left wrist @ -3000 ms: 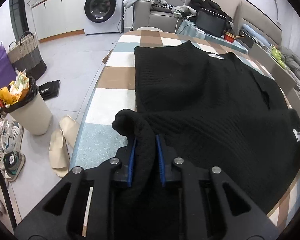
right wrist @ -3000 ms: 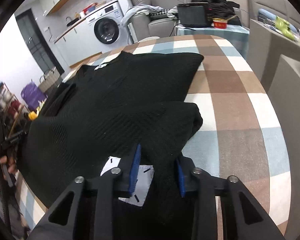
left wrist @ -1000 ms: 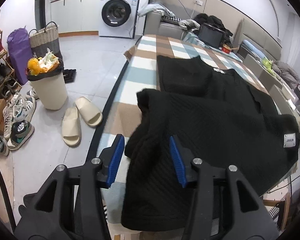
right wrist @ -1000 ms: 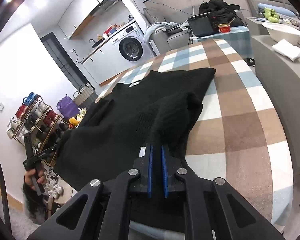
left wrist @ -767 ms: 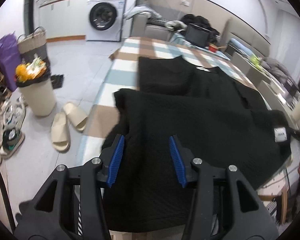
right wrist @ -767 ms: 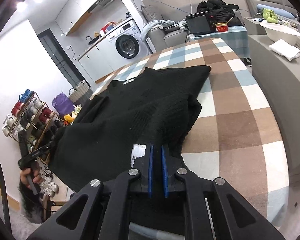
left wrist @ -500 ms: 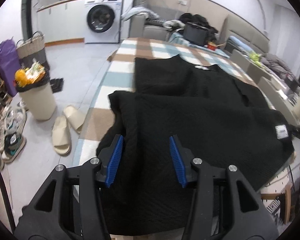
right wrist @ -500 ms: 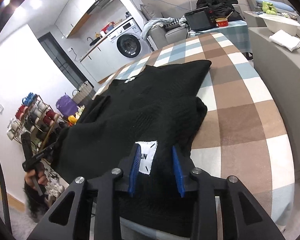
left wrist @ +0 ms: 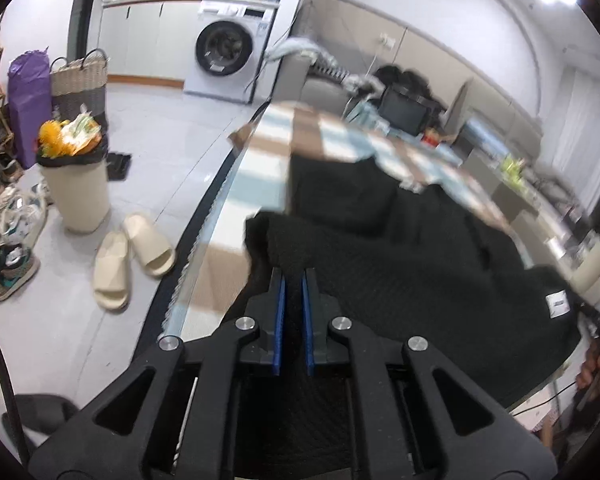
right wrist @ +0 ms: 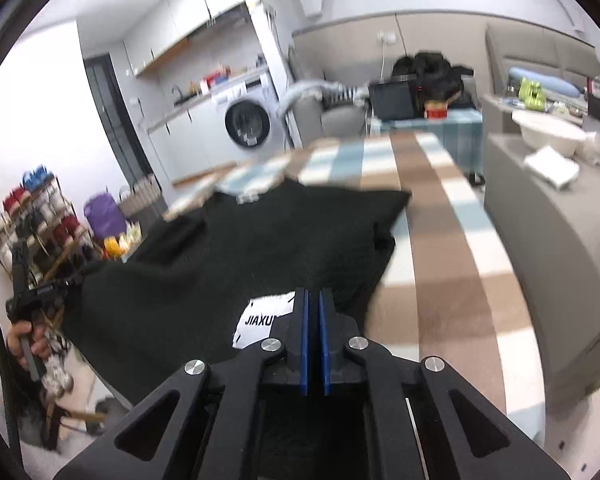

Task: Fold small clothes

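Two hand-held grippers angled downward, pinching sweater (left wrist: 420, 264)

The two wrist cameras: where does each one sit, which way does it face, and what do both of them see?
Left wrist view: sits behind the left gripper, facing along the table's left edge toward the washing machine; its fingers pinch the black sweater.
Right wrist view: sits behind the right gripper, facing up the checked table; its fingers are closed on the sweater hem beside a white label.
Shared: sweater, table, washing machine.
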